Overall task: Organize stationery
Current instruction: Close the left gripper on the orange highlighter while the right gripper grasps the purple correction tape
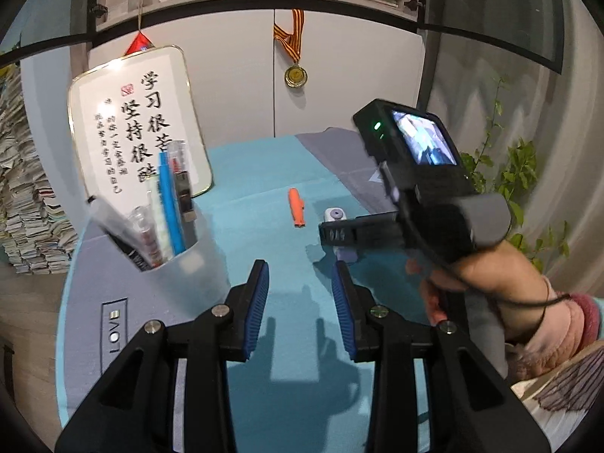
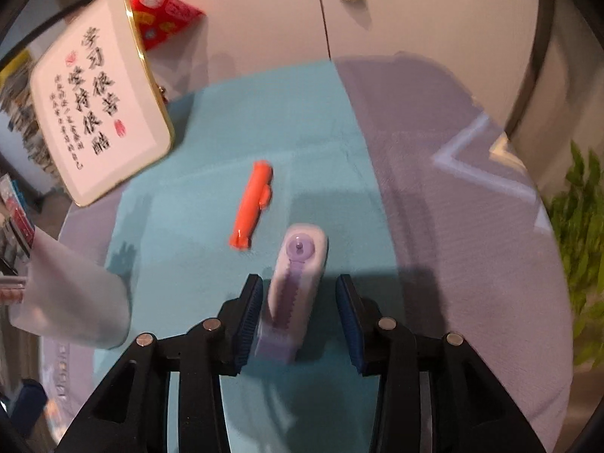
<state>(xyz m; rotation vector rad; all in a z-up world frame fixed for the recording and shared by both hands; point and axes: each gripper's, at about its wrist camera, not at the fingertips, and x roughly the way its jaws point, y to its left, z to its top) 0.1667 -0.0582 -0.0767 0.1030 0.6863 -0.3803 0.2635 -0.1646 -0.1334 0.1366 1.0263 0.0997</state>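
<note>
On the teal mat between our right gripper and its spread jaws lies a lilac correction tape dispenser, pads not pressing. At ten o'clock from it rests an orange cap. Our left gripper hangs spread, empty; the pen cup stands at ten o'clock.

Left wrist view: from behind the left tool, facing forward and moderately downward across the worktop toward the cabinet. Right wrist view: steeper, closer to the worktop. Shared by both: orange pen, purple-and-white item, framed calligraphy board, medal.
</note>
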